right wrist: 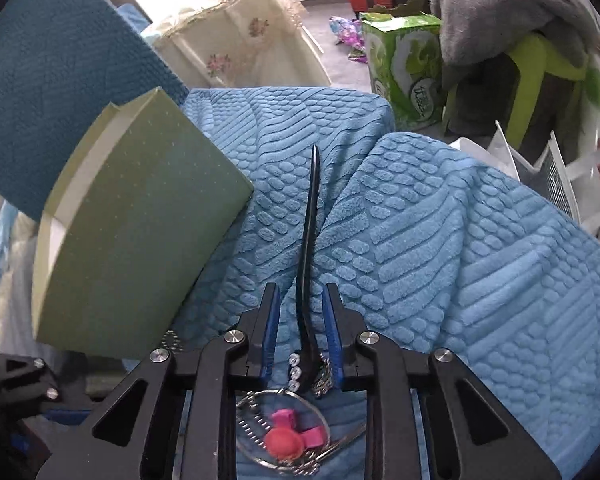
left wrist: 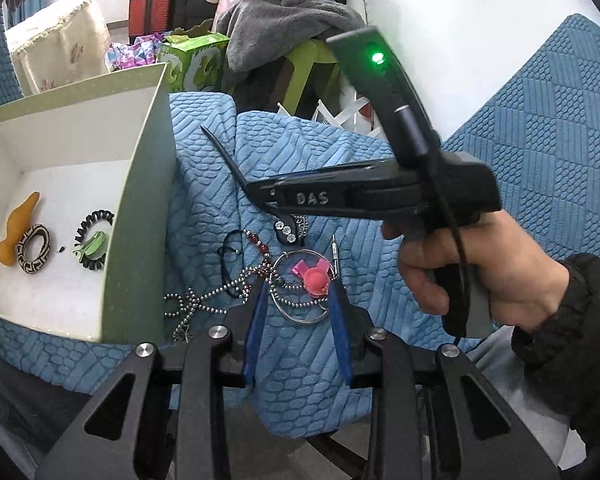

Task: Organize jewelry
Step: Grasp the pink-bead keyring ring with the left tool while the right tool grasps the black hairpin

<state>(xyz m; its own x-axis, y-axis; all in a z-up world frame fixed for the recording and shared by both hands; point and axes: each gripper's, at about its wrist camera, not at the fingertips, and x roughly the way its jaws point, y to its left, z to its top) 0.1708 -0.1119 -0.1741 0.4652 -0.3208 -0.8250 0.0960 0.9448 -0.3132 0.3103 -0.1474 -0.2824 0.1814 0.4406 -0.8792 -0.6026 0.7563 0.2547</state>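
A tangle of jewelry lies on the blue blanket (left wrist: 300, 380): a bead chain (left wrist: 204, 300), a red-bead bracelet (left wrist: 256, 240), a metal hoop (left wrist: 300, 322) and a pink piece (left wrist: 314, 280). My left gripper (left wrist: 300, 284) points down on the hoop, its blue fingers against the hoop's two sides and the pink piece between them. A long black hair piece (right wrist: 310, 208) with rhinestones runs between the fingers of my right gripper (right wrist: 302, 290), with blanket showing on both sides of it. The green box (left wrist: 140, 200) at left holds an orange item, a patterned bangle, a spiral hair tie and a green clip.
A hand (left wrist: 460, 264) in a dark sleeve holds the right gripper's handle (left wrist: 380, 196). Beyond the blanket stand a green carton (left wrist: 196, 64), a lime stool (left wrist: 312, 68) under grey clothes (left wrist: 288, 12), a red suitcase (left wrist: 152, 4) and a white basket (right wrist: 552, 168).
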